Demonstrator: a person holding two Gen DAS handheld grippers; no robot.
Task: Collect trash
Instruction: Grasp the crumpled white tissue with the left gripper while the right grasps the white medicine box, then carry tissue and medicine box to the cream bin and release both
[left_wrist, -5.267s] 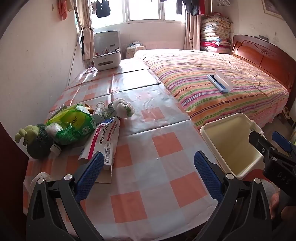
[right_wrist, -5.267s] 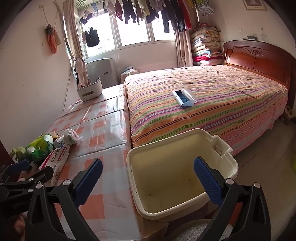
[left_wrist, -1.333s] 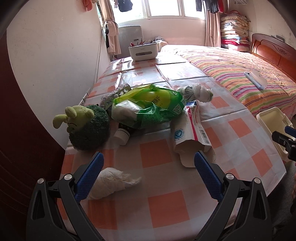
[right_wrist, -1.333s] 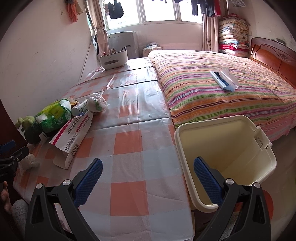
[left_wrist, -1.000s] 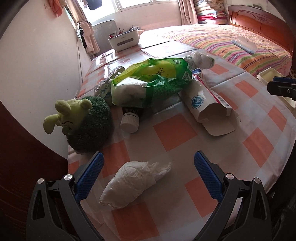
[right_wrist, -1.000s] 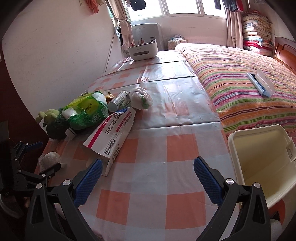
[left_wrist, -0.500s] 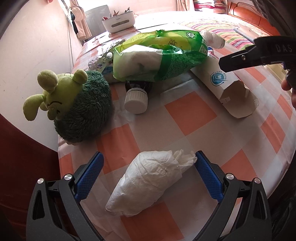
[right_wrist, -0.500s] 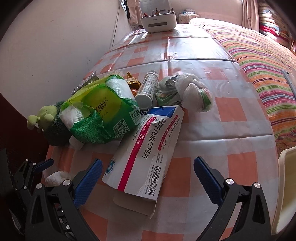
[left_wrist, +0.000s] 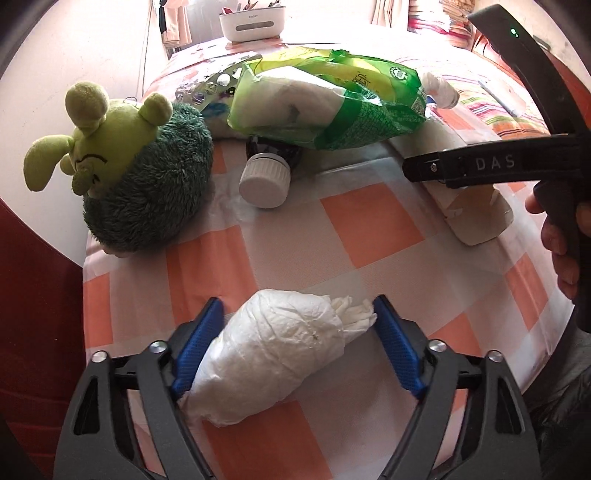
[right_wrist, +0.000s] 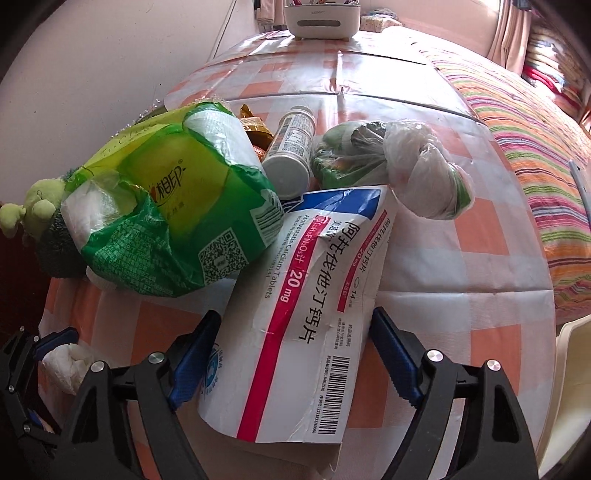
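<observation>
**A:** Left wrist view first. What step is this?

**B:** The pick-up of a first piece of trash, I'd judge. The left hand-held gripper (left_wrist: 295, 347) is spread wide, with the crumpled white tissue wad (left_wrist: 280, 350) lying on the bench (left_wrist: 369, 225) between its blue pads. The left pad looks to be touching or just beside the wad; the right pad is by its twisted tail. Nothing is gripped yet.

**B:** Beyond it lie a white-capped bottle (left_wrist: 264, 179), a green tissue pack (left_wrist: 325, 110) and a plush toy (left_wrist: 125, 177), which is probably no trash.

**A:** And the right wrist view?

**B:** The right hand-held gripper (right_wrist: 295, 354) is just as wide open, straddling the near end of the flattened medicine box (right_wrist: 306, 317), which lies on the bench with its far end tucked against the green pack. The pads look clear of the cardboard.

**A:** Next move?

**B:** Both need to close: gently on the soft wad, and squarely across the box's width so it doesn't buckle or slip. Then carry them to the cream bin (right_wrist: 569, 387), whose edge shows at the right.
</observation>
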